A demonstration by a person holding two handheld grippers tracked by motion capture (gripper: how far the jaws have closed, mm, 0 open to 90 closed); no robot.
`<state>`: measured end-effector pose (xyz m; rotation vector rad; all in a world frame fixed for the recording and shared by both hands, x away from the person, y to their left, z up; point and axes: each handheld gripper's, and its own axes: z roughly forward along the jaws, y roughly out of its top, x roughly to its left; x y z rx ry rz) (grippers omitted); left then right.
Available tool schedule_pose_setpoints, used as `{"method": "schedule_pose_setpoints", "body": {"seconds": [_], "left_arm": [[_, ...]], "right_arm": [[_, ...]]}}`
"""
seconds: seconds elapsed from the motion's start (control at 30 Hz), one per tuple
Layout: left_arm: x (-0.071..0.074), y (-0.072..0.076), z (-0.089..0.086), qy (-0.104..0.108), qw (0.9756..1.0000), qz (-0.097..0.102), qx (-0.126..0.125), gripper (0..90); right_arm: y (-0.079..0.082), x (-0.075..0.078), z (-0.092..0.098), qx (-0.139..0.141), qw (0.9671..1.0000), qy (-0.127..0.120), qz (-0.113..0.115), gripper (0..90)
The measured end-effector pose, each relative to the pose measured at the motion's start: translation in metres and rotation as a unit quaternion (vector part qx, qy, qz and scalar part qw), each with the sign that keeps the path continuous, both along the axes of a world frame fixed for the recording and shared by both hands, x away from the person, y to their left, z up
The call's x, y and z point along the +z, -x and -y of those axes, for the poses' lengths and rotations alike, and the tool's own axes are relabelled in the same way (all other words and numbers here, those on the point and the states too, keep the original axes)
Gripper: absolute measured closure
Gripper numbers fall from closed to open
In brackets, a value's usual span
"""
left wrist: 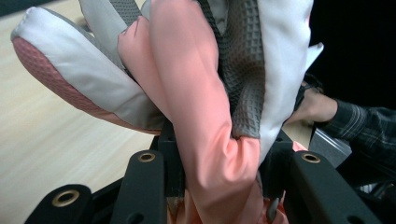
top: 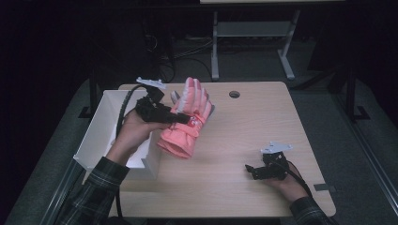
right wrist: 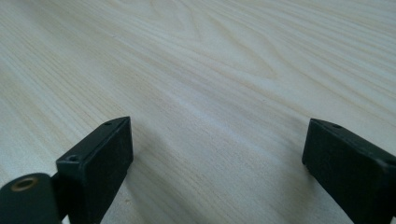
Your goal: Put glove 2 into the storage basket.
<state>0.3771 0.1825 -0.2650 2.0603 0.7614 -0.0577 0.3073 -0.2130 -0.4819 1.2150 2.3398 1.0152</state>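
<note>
- Glove: pink and grey ski-type one, up off the table in my left gripper, over the left half of the tabletop, right beside the white box.
- Left gripper is clamped on it around the wrist strap; from the high view the glove's fingers point away from me and the cuff hangs toward me.
- In the left gripper view the pink fabric is bunched between the jaws, with the grey grippy palm just beside it.
- Right gripper sits low over the table near the right front corner, well apart from the glove.
- Its jaws are spread wide with just bare wood between them, holding nothing.
</note>
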Motion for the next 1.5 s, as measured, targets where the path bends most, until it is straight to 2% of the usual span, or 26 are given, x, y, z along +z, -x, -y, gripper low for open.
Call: {"method": "schedule_pose_setpoints", "body": {"seconds": [0.03,0.1,0.23,0.43,0.5,0.53,0.6,0.63,0.67,0.7,0.77,0.8,0.83,0.87,0.97,1.03,1.07,1.1,1.23,1.37,1.4,1.5], "left_arm": [[0.000,0.000,0.000,0.000,1.0000,0.000,0.000,61.0],[0.012,-0.001,-0.017,0.004,0.9999,0.008,0.013,60.9],[0.020,-0.003,-0.039,0.010,0.9994,0.008,0.031,60.9],[0.017,-0.008,-0.081,0.002,0.9975,0.002,0.071,60.8],[0.017,-0.009,-0.087,0.003,0.9970,0.000,0.078,60.8],[0.013,-0.011,-0.102,0.004,0.9951,-0.003,0.098,60.8],[0.008,-0.014,-0.114,0.004,0.9941,-0.009,0.108,60.8],[0.008,-0.014,-0.114,0.004,0.9941,-0.009,0.108,60.8],[0.001,-0.017,-0.124,0.002,0.9924,-0.013,0.122,60.7],[-0.003,-0.019,-0.129,-0.002,0.9920,-0.018,0.125,60.7],[-0.007,-0.020,-0.132,-0.003,0.9916,-0.021,0.128,60.6],[-0.016,-0.023,-0.137,-0.013,0.9907,-0.028,0.133,60.6],[-0.016,-0.023,-0.137,-0.013,0.9907,-0.028,0.133,60.5],[-0.026,-0.026,-0.141,-0.025,0.9890,-0.035,0.141,60.5],[-0.042,-0.032,-0.144,-0.045,0.9860,-0.047,0.154,60.4],[-0.053,-0.037,-0.146,-0.049,0.9844,-0.058,0.158,60.4],[-0.060,-0.039,-0.146,-0.053,0.9843,-0.064,0.156,60.4],[-0.060,-0.039,-0.146,-0.053,0.9843,-0.064,0.156,60.3],[-0.087,-0.047,-0.143,-0.070,0.9815,-0.082,0.159,59.9],[-0.105,-0.054,-0.138,-0.078,0.9813,-0.095,0.148,59.5],[-0.105,-0.054,-0.138,-0.078,0.9813,-0.095,0.148,59.4],[-0.123,-0.058,-0.129,-0.093,0.9795,-0.109,0.141,58.9]], "right_arm": [[0.000,0.000,0.000,0.000,1.0000,0.000,0.000,8.0],[0.000,0.000,0.000,0.000,1.0000,0.000,0.000,7.9],[0.000,0.000,0.000,-0.001,1.0000,0.001,0.000,7.6],[0.000,0.000,0.000,-0.001,1.0000,0.000,0.000,7.4],[0.000,0.000,0.000,-0.002,1.0000,0.000,0.000,7.4],[0.000,0.000,0.000,-0.001,1.0000,0.002,0.000,7.4],[0.000,0.000,0.000,-0.001,1.0000,0.002,0.000,7.3],[0.000,0.000,0.000,-0.001,1.0000,0.002,0.000,7.3],[0.000,0.000,0.000,-0.002,1.0000,0.002,0.000,7.2],[0.000,0.000,0.000,-0.002,1.0000,0.002,0.000,7.3],[0.000,0.000,0.000,-0.002,1.0000,0.002,0.000,7.2],[0.000,0.000,0.000,-0.002,1.0000,0.002,0.000,7.3],[0.000,0.000,0.000,-0.003,1.0000,0.002,0.000,7.2],[0.000,0.000,0.000,-0.003,1.0000,0.002,0.000,7.3],[0.000,0.000,0.000,-0.003,1.0000,0.002,0.000,7.3],[0.000,0.000,0.000,-0.004,1.0000,0.003,0.000,7.2],[0.000,0.000,0.000,-0.004,1.0000,0.003,0.000,7.3],[0.000,0.000,0.000,-0.004,1.0000,0.003,0.000,7.3],[0.000,0.000,0.000,-0.006,1.0000,0.001,0.000,7.2],[0.000,0.000,0.000,-0.006,1.0000,0.001,0.000,7.2],[0.000,0.000,0.000,-0.006,1.0000,0.001,-0.001,7.3],[-0.001,0.000,0.000,-0.007,1.0000,0.001,-0.001,7.2]]}}
